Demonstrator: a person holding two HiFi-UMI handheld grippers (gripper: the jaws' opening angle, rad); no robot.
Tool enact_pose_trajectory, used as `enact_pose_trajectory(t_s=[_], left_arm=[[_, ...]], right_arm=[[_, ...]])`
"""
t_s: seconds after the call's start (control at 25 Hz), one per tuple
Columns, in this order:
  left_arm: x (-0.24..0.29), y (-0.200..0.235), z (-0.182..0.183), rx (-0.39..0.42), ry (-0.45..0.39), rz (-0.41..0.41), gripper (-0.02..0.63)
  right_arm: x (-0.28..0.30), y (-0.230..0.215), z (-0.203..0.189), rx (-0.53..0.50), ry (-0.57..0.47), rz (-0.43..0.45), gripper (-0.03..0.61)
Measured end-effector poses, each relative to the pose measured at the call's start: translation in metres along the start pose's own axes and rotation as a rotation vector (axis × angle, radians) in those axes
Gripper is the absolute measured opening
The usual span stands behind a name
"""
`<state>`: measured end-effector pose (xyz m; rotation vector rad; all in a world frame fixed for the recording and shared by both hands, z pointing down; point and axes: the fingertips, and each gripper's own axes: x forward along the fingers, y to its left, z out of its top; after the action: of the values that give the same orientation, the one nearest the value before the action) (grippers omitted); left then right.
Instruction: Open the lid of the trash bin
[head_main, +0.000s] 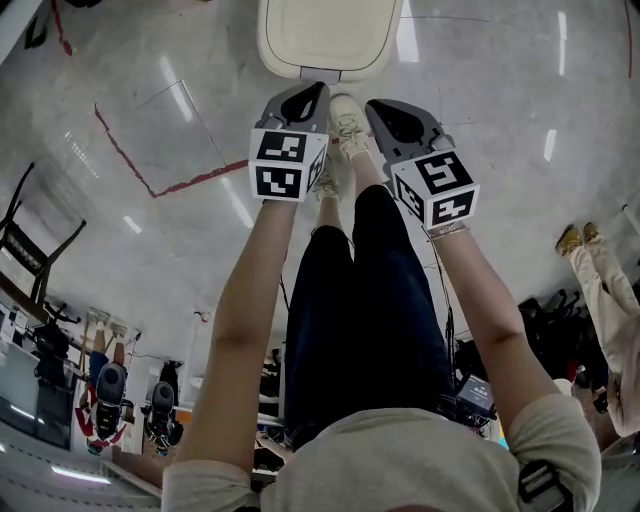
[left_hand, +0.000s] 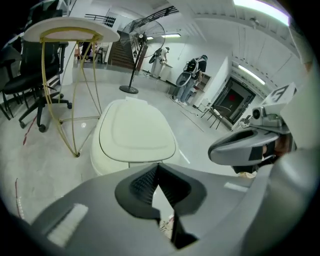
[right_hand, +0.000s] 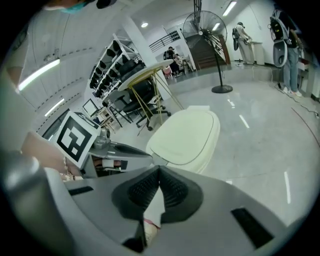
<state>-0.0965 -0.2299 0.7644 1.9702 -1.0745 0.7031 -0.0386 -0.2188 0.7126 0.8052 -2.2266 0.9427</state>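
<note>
Floor (head_main: 480, 90) carries the cream trash bin (head_main: 330, 40) right ahead of the feet (head_main: 348, 120), lid (left_hand: 136, 131) flat down; left tool (head_main: 318, 88) and right tool (head_main: 373, 104) both pinched closed, empty: suggest hooking a tip under its front edge, lifting slowly.

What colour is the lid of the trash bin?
Cream, a pale off-white; the lid shows best in the left gripper view.
</note>
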Motion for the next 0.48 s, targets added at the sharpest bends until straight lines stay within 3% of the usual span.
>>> enact_pose_trajectory(t_s=[0.2,0.48], left_arm=[[0.009,0.001,0.000,0.024,0.034,0.021,0.009],[0.019,0.006,0.007,0.007,0.012,0.026,0.009]], right_arm=[[-0.007,-0.004,0.001,0.015,-0.024,0.000,0.006],[-0.007,-0.010,0.000,0.046,-0.047,-0.006,0.006]])
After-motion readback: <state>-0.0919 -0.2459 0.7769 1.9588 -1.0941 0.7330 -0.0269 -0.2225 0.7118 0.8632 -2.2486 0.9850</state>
